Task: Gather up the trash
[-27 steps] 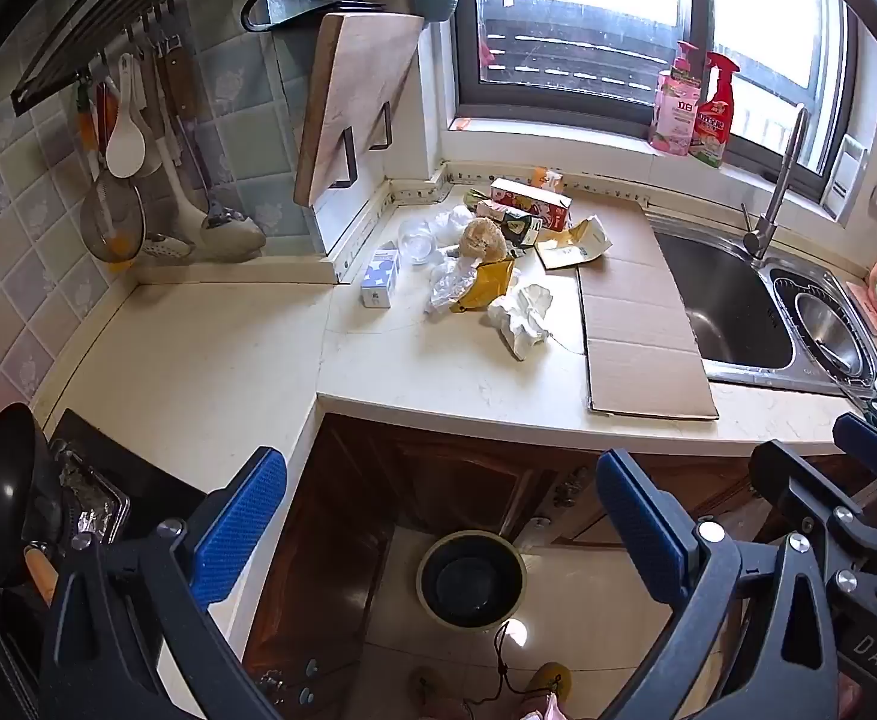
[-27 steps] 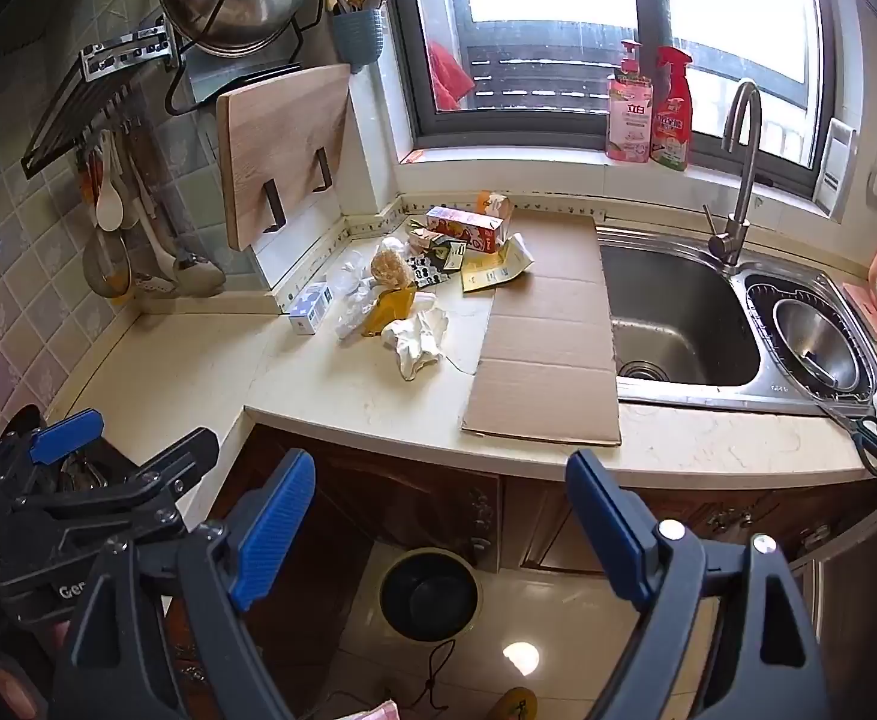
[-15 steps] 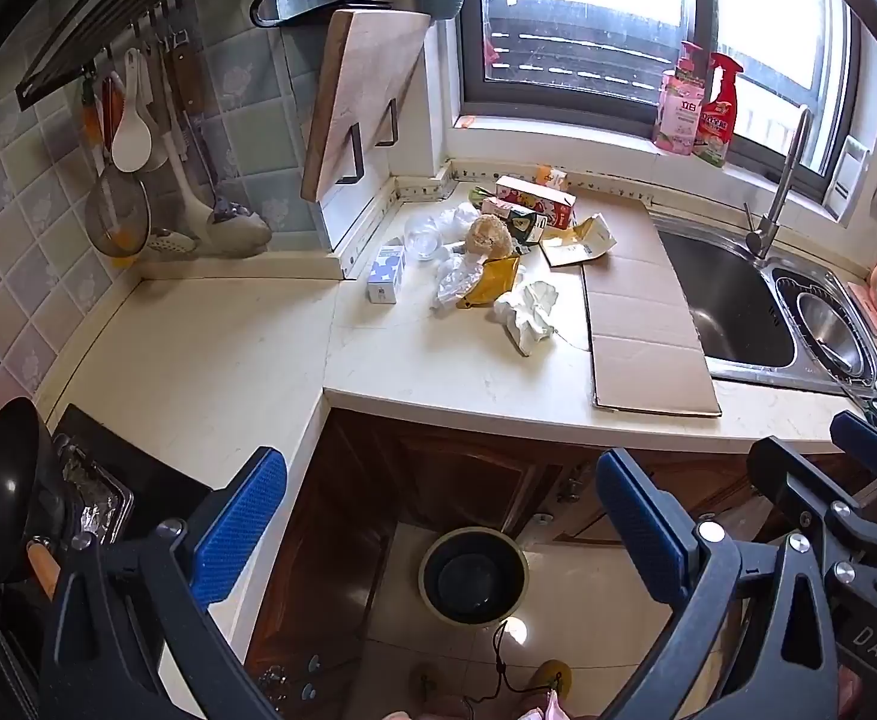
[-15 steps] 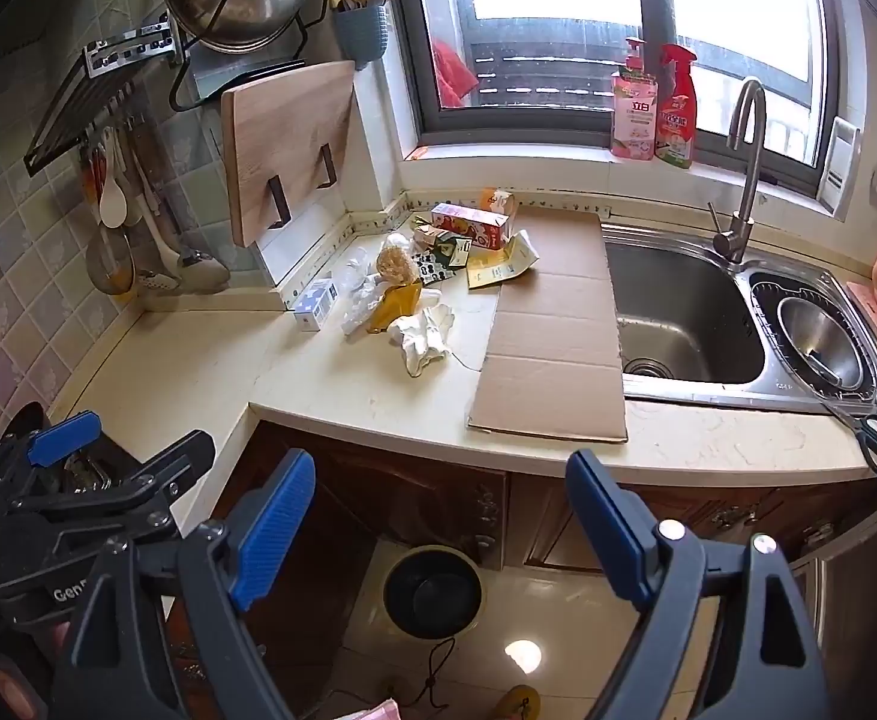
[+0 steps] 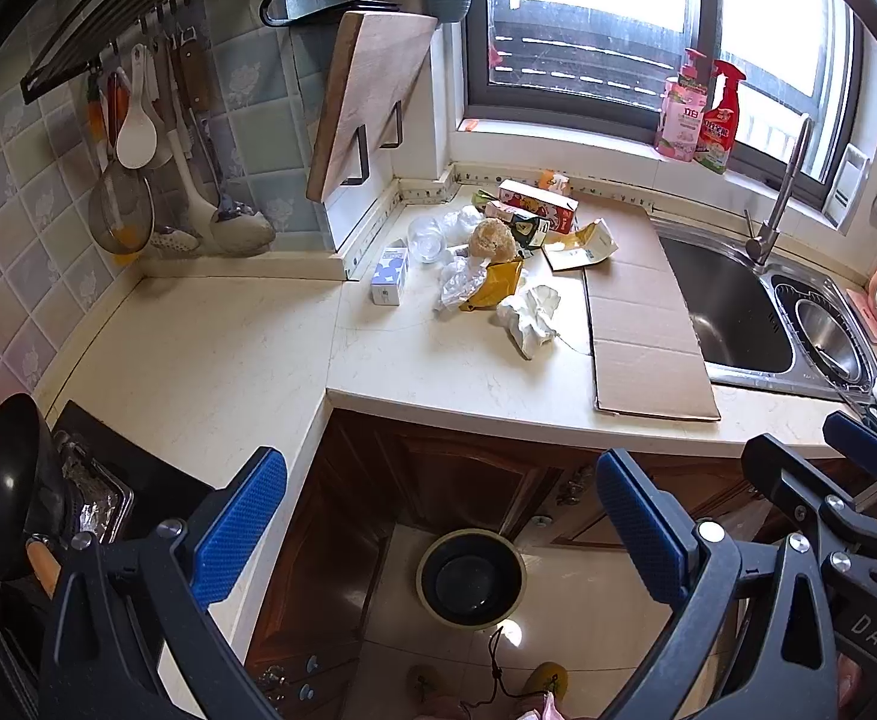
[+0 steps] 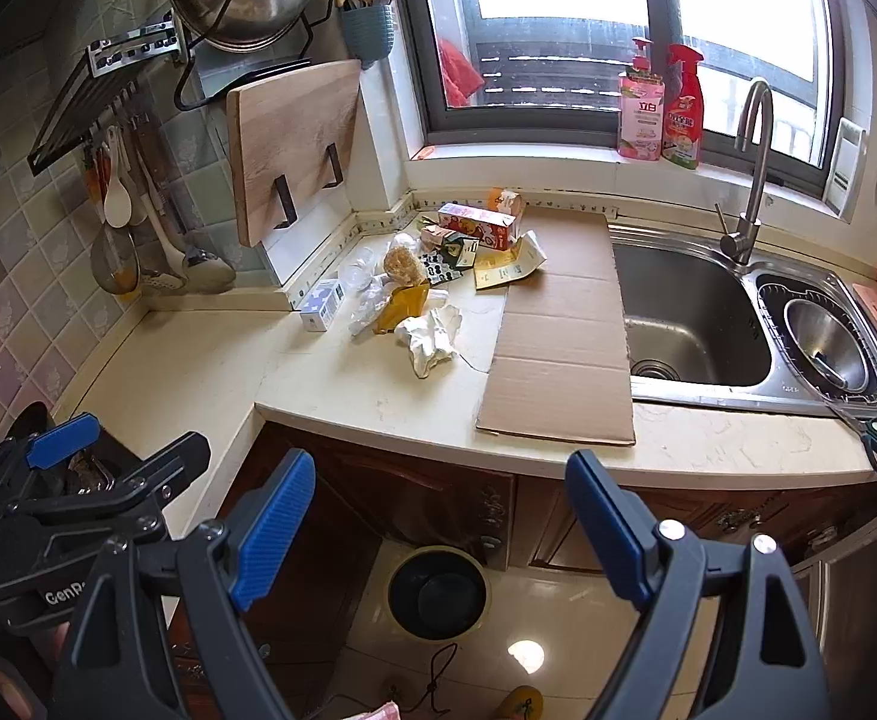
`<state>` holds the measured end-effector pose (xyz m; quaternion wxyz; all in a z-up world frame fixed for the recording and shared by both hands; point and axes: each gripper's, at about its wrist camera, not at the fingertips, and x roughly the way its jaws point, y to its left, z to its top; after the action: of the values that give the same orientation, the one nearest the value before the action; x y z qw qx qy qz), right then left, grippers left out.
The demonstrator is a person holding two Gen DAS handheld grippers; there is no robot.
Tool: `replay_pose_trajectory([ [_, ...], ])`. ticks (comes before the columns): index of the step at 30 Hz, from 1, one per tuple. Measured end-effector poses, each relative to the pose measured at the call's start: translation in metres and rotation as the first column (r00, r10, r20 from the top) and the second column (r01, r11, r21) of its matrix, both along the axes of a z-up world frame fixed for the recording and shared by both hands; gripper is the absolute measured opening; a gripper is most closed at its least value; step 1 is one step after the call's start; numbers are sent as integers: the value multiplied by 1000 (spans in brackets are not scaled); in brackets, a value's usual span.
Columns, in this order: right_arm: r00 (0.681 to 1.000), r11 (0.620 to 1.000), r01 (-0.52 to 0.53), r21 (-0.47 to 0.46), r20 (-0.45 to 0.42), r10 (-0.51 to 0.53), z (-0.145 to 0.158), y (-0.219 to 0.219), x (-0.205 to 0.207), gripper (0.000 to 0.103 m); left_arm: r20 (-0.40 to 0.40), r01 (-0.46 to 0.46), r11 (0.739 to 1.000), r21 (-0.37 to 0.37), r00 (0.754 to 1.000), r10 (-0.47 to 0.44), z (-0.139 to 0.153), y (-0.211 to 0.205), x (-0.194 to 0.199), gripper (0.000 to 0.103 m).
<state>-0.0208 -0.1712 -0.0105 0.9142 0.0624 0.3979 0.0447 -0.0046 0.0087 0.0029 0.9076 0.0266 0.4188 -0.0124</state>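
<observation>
Both the left gripper [image 5: 438,531] and right gripper [image 6: 438,531] hover wide open, empty. The crumpled tissue [image 5: 531,318] looks light, soft; pinch its bunched middle.

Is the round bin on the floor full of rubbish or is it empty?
Looks empty. The bin shows only a dark bare inside from above, and the trash is all on the counter.

Left gripper [image 5: 441,516] wide open, empty, above the bin [image 5: 470,579] on floor. Trash pile [image 5: 498,264] near desk [image 5: 210,360] back corner, cardboard sheet [image 5: 642,324] just beside it.
</observation>
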Motion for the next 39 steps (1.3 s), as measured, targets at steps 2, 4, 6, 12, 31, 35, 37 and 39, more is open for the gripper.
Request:
replay_pose_trajectory([
  [2,1000,1000,-2,2,0,2,0,-1,1,86,-2,0,1000,-6,1000,0,1,2,0,102],
  [4,1000,1000,-5,2,2,5,0,-1,1,86,-3,1,1000,-10,1000,-1,1,3,0,102],
  [6,1000,1000,-6,2,3,6,1,0,0,86,-3,0,1000,-10,1000,0,0,3,-1,102],
  [12,1000,1000,-6,-1,2,6,1,2,-1,86,-2,-1,1000,-11,1000,1,0,4,-1,102],
  [31,1000,1000,-7,0,2,7,1,1,-2,86,-3,1,1000,-16,1000,-1,-5,5,-2,102],
  [35,1000,1000,-6,-1,2,6,1,1,-2,86,-4,1,1000,-17,1000,-1,-4,5,-1,102],
  [37,1000,1000,-6,-1,3,6,1,1,-2,86,-5,1,1000,-17,1000,-1,-5,5,-2,102],
  [39,1000,1000,-6,-2,3,6,1,1,-2,86,-4,1,1000,-17,1000,-1,-5,5,-1,102],
])
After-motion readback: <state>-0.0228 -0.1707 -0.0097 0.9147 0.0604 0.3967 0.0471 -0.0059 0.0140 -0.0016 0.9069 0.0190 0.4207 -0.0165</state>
